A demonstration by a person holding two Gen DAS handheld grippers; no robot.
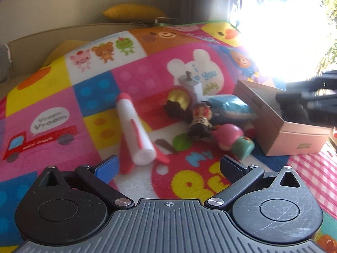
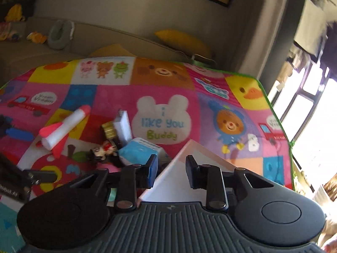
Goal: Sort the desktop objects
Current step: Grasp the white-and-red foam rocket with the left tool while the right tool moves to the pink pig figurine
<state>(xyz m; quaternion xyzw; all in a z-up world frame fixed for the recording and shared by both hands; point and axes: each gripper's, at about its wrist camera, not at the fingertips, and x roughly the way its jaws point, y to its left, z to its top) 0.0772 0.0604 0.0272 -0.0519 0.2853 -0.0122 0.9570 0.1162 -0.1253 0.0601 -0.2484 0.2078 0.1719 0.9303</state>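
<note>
A pile of small toys lies on the colourful play mat (image 1: 63,97). It holds a white and red foam rocket (image 1: 134,130), a gold-topped piece (image 1: 179,101), a dark-haired figurine (image 1: 199,120), a pink and green doll (image 1: 233,139), a blue packet (image 1: 229,107) and a white block (image 1: 191,86). My left gripper (image 1: 168,164) stands wide open just short of the rocket's tail, holding nothing. An open cardboard box (image 1: 284,135) sits to the right of the pile. My right gripper (image 2: 172,169) hovers over the box (image 2: 185,181), its jaws narrowly apart with nothing between them.
A beige sofa (image 2: 105,35) with yellow cushions (image 1: 132,12) runs behind the mat. Bright window light (image 1: 284,31) washes out the right side. The mat's green edge (image 2: 273,105) lies near the window. The right gripper's blurred body (image 1: 311,103) hangs over the box.
</note>
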